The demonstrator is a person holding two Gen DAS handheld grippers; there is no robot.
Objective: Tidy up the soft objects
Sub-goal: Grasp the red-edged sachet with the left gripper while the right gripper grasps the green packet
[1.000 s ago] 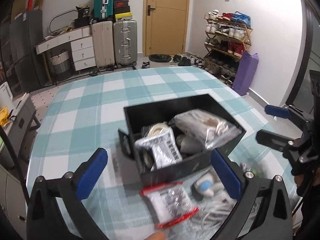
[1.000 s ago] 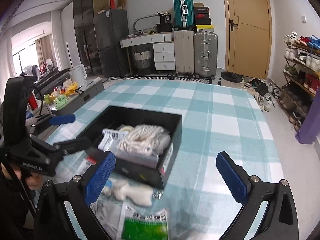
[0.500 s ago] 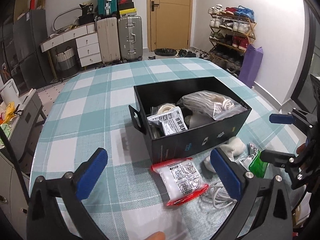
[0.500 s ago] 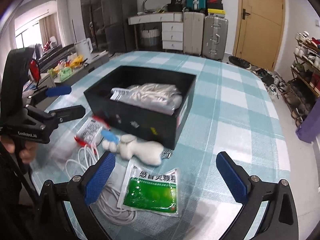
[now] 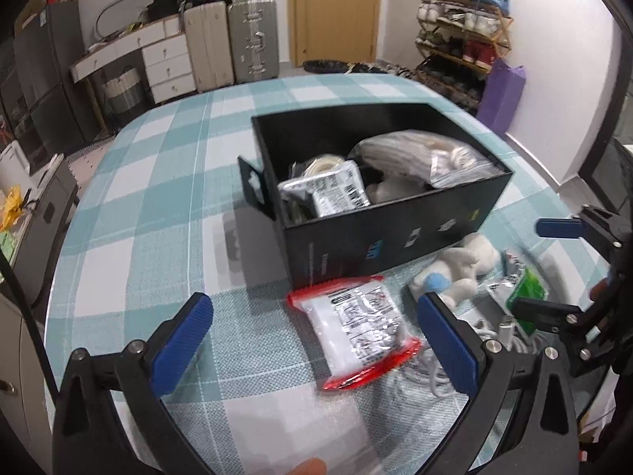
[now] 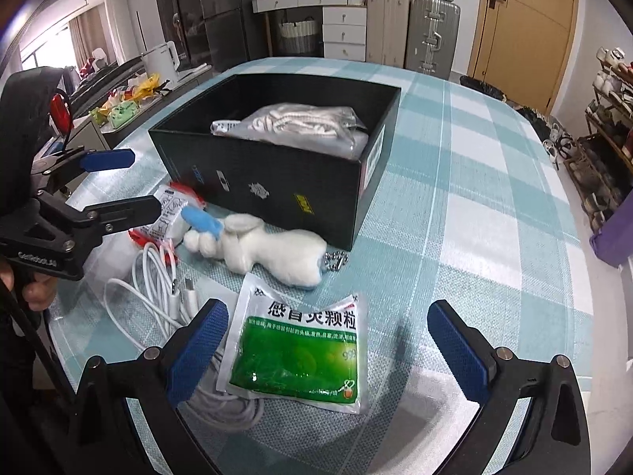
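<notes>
I'm holding both hand-held grippers, left and right, spread: one black box, one plush toy, two pouches beside it, lying on the checked tabletop; suitcases behind.

Home room, suitcases, shoe rack

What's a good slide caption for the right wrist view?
Open right gripper above green sachet, with plush toy, white cable and black box beyond.
</notes>
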